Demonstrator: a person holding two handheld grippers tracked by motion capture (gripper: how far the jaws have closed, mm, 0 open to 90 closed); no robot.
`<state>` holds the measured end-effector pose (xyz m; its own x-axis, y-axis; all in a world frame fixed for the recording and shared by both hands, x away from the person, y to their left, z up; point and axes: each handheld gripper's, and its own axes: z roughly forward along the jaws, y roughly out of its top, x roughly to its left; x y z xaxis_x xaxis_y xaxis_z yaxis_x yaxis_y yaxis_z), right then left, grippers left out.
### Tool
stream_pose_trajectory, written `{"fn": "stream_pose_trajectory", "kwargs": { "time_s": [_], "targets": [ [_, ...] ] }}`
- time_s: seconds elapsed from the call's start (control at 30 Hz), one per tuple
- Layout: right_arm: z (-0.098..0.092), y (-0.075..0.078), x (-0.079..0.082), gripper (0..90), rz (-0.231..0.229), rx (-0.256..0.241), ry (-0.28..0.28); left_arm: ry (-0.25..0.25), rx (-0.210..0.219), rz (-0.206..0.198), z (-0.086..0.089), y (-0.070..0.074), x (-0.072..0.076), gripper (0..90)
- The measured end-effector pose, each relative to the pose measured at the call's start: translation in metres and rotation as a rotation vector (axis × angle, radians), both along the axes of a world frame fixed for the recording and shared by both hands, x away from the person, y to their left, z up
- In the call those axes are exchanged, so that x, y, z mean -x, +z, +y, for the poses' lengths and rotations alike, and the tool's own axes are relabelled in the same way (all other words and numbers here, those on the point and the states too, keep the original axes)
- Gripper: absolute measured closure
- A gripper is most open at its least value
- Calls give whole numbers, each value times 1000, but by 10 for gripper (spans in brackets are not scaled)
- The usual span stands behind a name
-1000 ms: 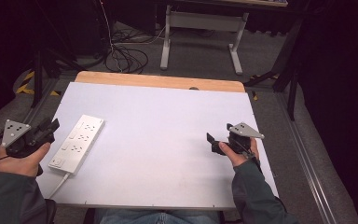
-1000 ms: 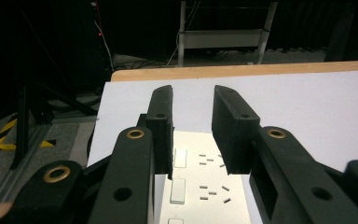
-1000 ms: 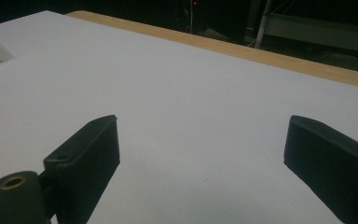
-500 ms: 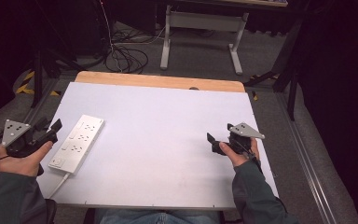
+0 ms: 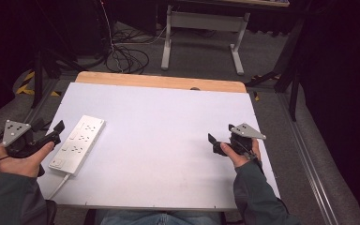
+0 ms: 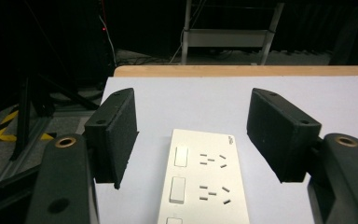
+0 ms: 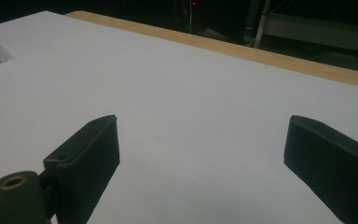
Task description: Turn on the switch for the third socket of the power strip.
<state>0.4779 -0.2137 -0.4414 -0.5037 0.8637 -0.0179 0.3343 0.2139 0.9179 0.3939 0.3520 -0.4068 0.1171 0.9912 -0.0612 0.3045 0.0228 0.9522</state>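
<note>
Barely shifted: left gripper hovering spread at worktop left edge, just beside white power strip. Right gripper spread too, near right edge, plenty of bare surface between.

table: white top, wooden far edge | floor cables | metal stand

A dim lab or workshop, set up for recording. A white-topped table with a bare wooden far edge stands on grey carpet. Behind it, black cables lie coiled on the floor beside the metal legs of a grey bench. Yellow-and-black hazard tape marks the floor at left. Black surroundings close in on all sides.
</note>
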Motion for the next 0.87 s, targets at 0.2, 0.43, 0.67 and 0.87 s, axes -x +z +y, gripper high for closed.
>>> {"fn": "stream_pose_trajectory", "kwargs": {
  "time_s": [0.2,0.43,0.67,0.87],
  "targets": [
    [0,0,0,109,1,-1,1,2,2,5,-1,0,-1,261],
    [0,0,0,109,1,-1,1,3,-4,9,-1,0,-1,199],
    [0,0,0,109,1,0,0,8,3,9,-1,-1,-2,146],
    [0,0,0,109,0,1,1,8,28,20,0,-1,-3,57]
  ]
}}
